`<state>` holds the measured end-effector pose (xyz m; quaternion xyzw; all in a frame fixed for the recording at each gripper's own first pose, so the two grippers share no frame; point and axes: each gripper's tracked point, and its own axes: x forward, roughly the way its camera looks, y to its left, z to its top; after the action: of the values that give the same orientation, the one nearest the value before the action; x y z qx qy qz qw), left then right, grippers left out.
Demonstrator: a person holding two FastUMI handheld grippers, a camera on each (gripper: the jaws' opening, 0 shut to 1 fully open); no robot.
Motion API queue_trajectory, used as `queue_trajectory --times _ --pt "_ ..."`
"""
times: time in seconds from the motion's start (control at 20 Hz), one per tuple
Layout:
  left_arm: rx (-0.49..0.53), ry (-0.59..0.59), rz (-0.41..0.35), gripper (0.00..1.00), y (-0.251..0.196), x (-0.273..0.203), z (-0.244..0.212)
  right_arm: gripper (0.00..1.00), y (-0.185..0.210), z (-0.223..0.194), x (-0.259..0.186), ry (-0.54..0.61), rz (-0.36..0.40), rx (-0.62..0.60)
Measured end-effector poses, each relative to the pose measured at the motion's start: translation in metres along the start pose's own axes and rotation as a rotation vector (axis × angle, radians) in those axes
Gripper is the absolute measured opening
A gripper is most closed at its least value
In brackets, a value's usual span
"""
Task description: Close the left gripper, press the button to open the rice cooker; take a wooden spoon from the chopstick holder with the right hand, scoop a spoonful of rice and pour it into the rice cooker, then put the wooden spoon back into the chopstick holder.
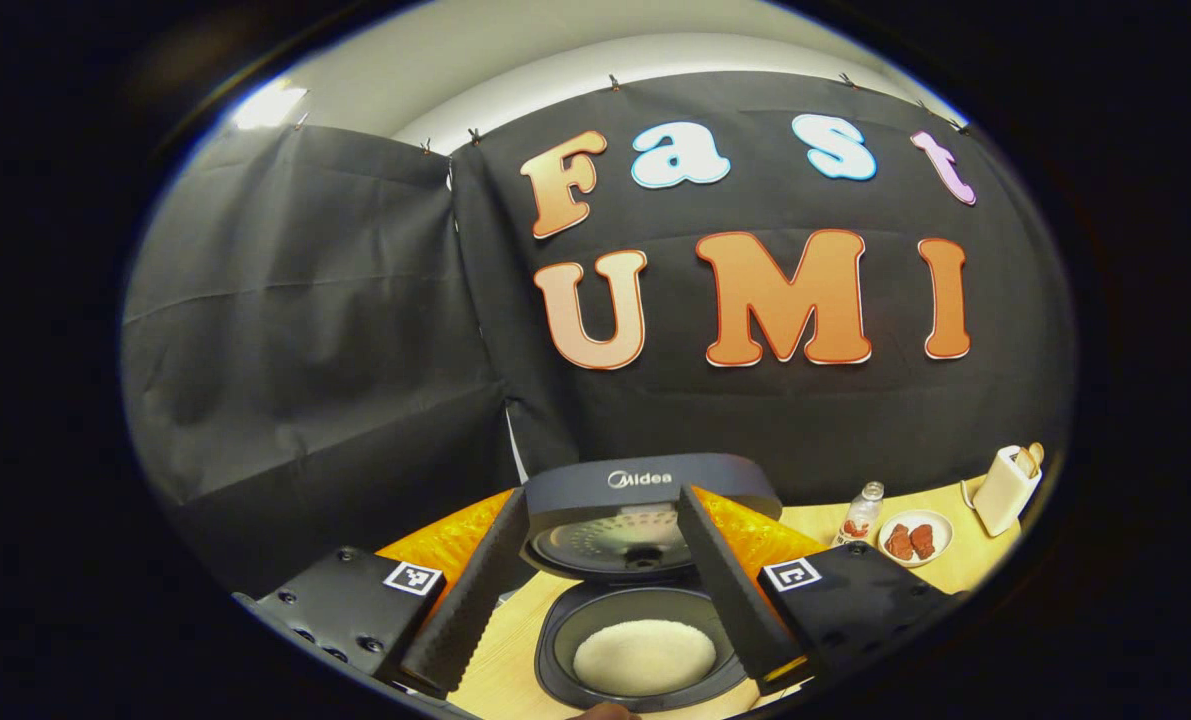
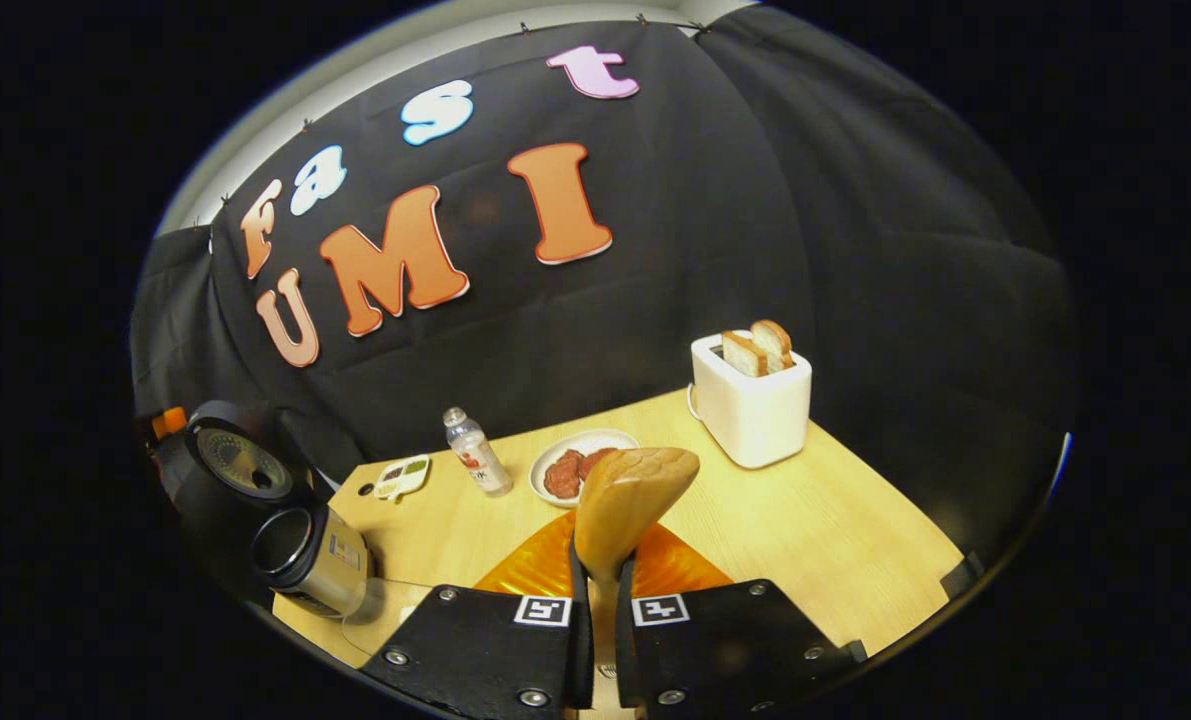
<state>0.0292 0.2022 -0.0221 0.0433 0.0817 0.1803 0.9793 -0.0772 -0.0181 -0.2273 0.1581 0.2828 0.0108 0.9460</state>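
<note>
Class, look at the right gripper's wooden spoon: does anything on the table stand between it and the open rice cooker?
Yes. The metal chopstick holder lies tipped on its side right in front of the rice cooker, between it and the wooden spoon held in the right gripper.

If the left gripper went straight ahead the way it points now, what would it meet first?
Most likely the raised lid of the open rice cooker, framed between the left gripper's open fingers; depth is uncertain.
</note>
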Motion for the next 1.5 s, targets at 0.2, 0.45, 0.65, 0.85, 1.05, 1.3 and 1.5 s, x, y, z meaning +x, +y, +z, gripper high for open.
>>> queue_trajectory --times 0.2,0.45,0.65,0.85,1.05,1.3,1.5 --pt "-0.007 0.014 0.004 0.96 -0.004 0.015 0.012 0.08 -0.019 -0.033 0.008 0.046 -0.02 0.058" --pt "-0.061 0.094 -0.021 0.96 -0.012 0.056 0.018 0.09 -0.036 -0.064 0.022 0.1 -0.057 0.118" --pt "-0.115 0.23 -0.088 1.0 -0.03 0.093 0.004 0.17 -0.037 -0.086 0.016 0.199 -0.049 0.156" --pt "-0.05 0.355 -0.08 0.97 -0.034 0.11 -0.016 0.29 -0.058 -0.071 0.005 0.187 -0.111 0.144" --pt "-0.053 0.459 -0.1 1.0 -0.042 0.094 -0.033 0.48 -0.074 -0.041 -0.006 0.14 -0.148 0.134" --pt "-0.067 0.715 -0.155 1.0 -0.06 0.045 -0.105 0.75 -0.074 -0.016 -0.009 0.104 -0.146 0.102" --pt "-0.05 0.84 -0.153 1.0 -0.065 0.013 -0.156 0.75 -0.065 -0.01 -0.008 0.103 -0.121 0.083"
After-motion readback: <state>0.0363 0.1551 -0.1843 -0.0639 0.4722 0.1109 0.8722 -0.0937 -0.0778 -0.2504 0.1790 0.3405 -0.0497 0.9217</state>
